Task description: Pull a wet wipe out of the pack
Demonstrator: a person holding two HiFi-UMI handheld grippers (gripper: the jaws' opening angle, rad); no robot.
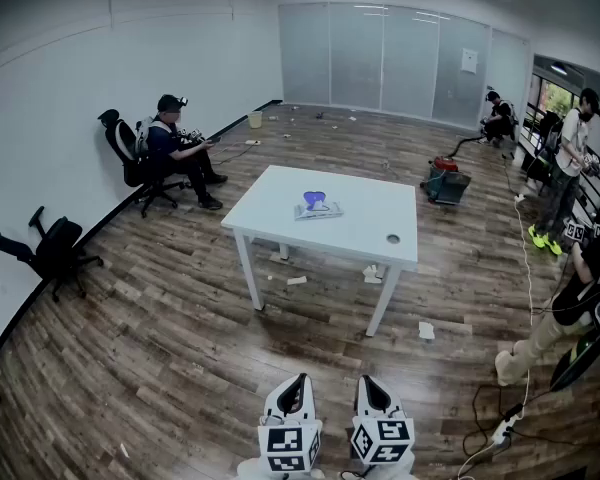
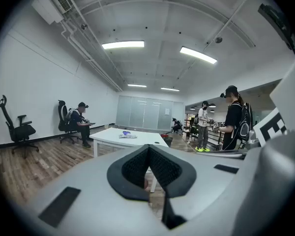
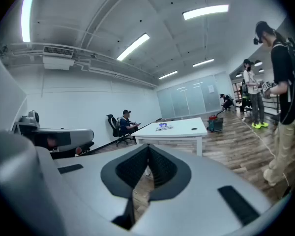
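We hold the left tool [image 1: 297,388] and the right tool [image 1: 374,388] side by side at the bottom centre of the head view. Each has its jaws pressed together with nothing between them. The wet wipe pack [image 1: 318,207] lies near the middle of the white tabletop [image 1: 365,230], well apart from both tools. The pack is too small for us to make out its opening. The frame's bottom edge cuts off the tools' lower parts.
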